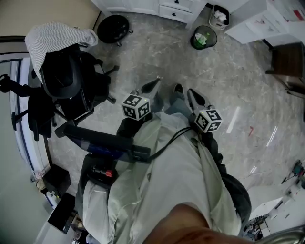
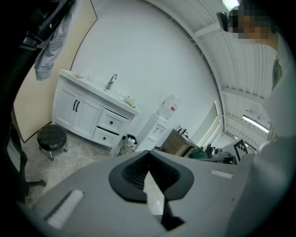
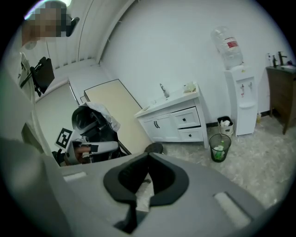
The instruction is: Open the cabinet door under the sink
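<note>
The white sink cabinet [image 2: 85,113] stands across the room against the wall, a faucet [image 2: 110,82] on its top. Its two doors carry black handles [image 2: 75,105] and look closed. In the right gripper view the cabinet [image 3: 173,121] sits far off, past the grey floor. In the head view only its base [image 1: 138,5] shows at the top edge. Both grippers hang in front of the person's legs, far from the cabinet. My left gripper [image 1: 151,86] and my right gripper [image 1: 195,97] each have their jaws shut with nothing held.
A black round stool [image 2: 52,137] stands left of the cabinet. A mesh bin [image 3: 219,147] and a water dispenser [image 3: 240,99] stand to its right. An office chair [image 1: 62,71] with a striped cloth draped over it is at the person's left. A brown desk [image 1: 290,59] is at right.
</note>
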`<action>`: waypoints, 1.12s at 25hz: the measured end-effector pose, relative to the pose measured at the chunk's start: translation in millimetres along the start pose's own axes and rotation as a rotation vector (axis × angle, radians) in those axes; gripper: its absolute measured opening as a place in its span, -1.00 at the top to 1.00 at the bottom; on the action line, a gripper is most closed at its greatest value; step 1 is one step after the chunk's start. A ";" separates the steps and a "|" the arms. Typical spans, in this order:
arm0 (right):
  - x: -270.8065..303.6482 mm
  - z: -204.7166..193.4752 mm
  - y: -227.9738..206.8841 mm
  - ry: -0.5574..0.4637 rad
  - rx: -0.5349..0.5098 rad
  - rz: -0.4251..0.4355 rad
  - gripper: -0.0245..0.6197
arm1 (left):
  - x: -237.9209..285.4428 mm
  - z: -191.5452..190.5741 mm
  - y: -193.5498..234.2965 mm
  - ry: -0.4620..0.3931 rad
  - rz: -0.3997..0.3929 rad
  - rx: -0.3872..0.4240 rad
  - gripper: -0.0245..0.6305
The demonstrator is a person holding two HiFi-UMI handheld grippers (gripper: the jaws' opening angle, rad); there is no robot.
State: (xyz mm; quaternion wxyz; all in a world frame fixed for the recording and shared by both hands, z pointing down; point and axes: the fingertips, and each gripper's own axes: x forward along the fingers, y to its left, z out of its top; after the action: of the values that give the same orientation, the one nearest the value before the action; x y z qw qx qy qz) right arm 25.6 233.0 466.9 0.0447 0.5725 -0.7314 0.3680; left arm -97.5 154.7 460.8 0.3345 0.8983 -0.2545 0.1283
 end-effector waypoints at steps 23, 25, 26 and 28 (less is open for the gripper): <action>11.6 24.0 49.3 -0.122 -0.383 0.033 0.93 | -36.7 21.3 -4.0 -0.139 0.096 0.121 0.90; 8.6 23.1 47.5 -0.098 -0.391 0.060 0.92 | -34.9 19.6 -11.1 -0.151 0.107 0.114 0.90; 6.7 24.1 45.0 -0.091 -0.392 0.073 0.92 | -32.3 18.9 -14.9 -0.155 0.113 0.113 0.90; 2.4 27.0 36.1 -0.084 -0.377 0.094 0.92 | -25.6 18.8 -22.8 -0.165 0.125 0.116 0.90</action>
State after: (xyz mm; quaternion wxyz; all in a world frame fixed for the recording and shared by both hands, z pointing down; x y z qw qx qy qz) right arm 3.0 217.9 430.9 0.1033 0.5343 -0.8144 0.2017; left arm -105.5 166.5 424.4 0.2510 0.9060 -0.3289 0.0891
